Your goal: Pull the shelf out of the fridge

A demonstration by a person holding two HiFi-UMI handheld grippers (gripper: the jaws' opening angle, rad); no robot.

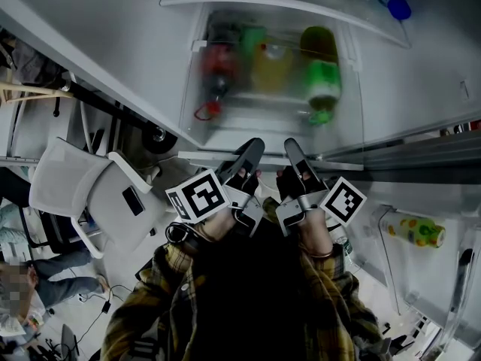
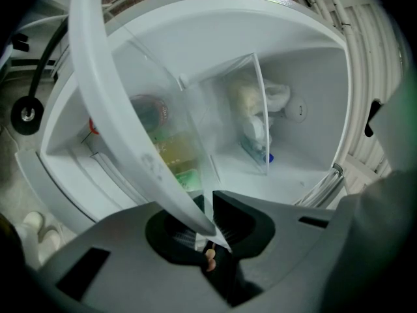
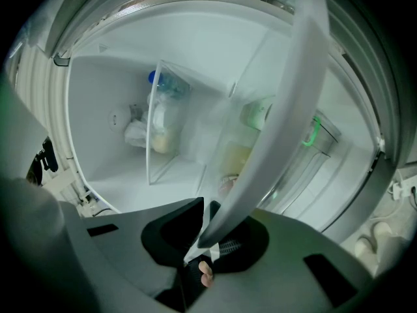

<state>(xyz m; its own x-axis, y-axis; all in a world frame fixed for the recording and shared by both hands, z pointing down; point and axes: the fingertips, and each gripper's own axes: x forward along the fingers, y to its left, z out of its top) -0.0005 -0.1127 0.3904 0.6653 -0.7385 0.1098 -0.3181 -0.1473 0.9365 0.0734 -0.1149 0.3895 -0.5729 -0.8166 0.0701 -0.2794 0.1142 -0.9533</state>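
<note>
The fridge's glass shelf has a white front trim (image 1: 204,156), and both grippers hold it side by side. My left gripper (image 1: 252,150) is shut on the trim left of centre, my right gripper (image 1: 294,150) just to its right. In the left gripper view the white trim (image 2: 124,122) runs down from the upper left into the jaws of the gripper (image 2: 207,230). The right gripper view shows the trim (image 3: 280,129) slanting down from the upper right into the shut gripper (image 3: 203,240). The clear pane stretches back into the white fridge interior.
Through the glass lie a red bottle (image 1: 216,70), a yellow one (image 1: 272,65) and a green one (image 1: 322,77). A blue-capped bottle (image 1: 394,4) sits higher up. The open door at right holds a colourful bottle (image 1: 417,232). A white chair (image 1: 98,194) stands at left.
</note>
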